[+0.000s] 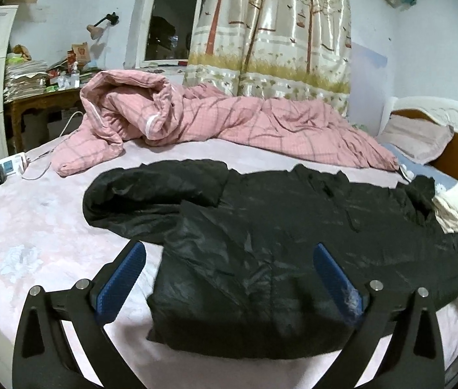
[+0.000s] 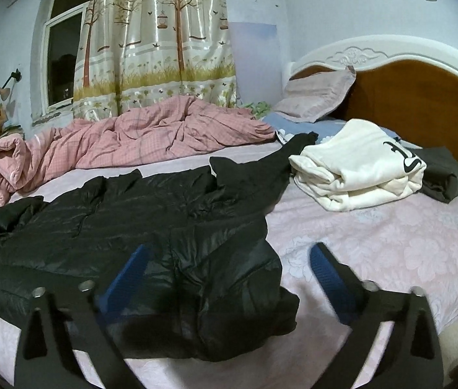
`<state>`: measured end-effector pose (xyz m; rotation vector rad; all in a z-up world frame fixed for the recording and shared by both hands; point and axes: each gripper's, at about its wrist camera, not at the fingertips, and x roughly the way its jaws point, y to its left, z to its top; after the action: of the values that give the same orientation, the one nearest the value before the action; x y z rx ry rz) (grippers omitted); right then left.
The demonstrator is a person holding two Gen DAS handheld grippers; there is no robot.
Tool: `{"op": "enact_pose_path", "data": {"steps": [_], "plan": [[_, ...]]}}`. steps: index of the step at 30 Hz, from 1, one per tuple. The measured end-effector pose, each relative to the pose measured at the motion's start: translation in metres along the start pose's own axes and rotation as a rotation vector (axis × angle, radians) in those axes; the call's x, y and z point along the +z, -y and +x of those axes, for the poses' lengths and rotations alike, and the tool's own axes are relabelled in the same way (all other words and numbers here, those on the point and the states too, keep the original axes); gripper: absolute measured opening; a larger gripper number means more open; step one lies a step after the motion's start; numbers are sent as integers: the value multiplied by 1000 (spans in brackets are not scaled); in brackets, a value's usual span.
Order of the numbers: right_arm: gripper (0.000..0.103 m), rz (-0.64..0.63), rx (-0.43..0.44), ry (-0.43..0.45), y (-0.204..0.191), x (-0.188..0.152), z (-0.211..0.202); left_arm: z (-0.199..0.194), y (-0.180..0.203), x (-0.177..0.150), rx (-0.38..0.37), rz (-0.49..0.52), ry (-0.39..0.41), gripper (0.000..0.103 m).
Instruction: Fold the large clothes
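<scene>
Left wrist: black jacket (image 1: 294, 227) (right edge cut off) beneath splayed left gripper (image 1: 229, 272).

The bed (image 2: 375, 243) carries a black jacket (image 2: 115, 220), pink quilt (image 2: 151, 136), white garment (image 2: 358, 168), and pillow (image 2: 319, 97).

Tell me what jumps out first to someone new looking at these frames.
The black puffer jacket sprawled across the middle of the bed, right in front of both open grippers, left gripper and right gripper. Behind it lies a crumpled pink quilt; near the headboard sits a folded white garment.
</scene>
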<state>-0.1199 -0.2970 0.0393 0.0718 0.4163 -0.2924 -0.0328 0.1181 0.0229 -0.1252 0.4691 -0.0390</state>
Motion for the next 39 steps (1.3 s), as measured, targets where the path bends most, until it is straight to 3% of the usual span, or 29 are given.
{"op": "enact_pose_path", "data": {"steps": [4,7,14,19,21,23,25,27,29,30,31,32,35,39], "plan": [[103,-16,-20,4,-4,1,3,7,-11,19,3,-38,-7,102],[103,-18,-9,-11,-10,4,10,19,-18,44,48,-46,-15,102],[103,-80,-24,-24,-29,2,18,89,-34,91,123,74,-152,102],[103,-124,-2,-42,-40,-3,21,130,-67,93,145,33,-162,102],[103,-119,23,-61,-43,-4,24,148,-80,89,187,26,-201,102],[103,-115,42,-78,-46,-6,27,162,-89,87,164,8,-243,102],[103,-117,59,-94,-52,-7,31,174,-92,84,187,16,-263,102],[103,-124,84,-109,-56,-8,33,187,-91,75,174,13,-304,90],[103,-144,94,-121,-62,-11,34,195,-89,69,147,5,-349,51],[103,-158,89,-121,-63,-13,33,195,-86,68,132,14,-355,39],[103,-172,81,-120,-64,-14,33,193,-82,69,128,29,-348,17],[103,-190,70,-114,-66,-15,31,188,-77,70,133,43,-324,10],[103,-206,49,-85,-64,-14,25,158,-62,80,163,60,-177,8],[103,-151,50,-92,-56,-10,23,98,-24,91,137,126,53,7]]}}
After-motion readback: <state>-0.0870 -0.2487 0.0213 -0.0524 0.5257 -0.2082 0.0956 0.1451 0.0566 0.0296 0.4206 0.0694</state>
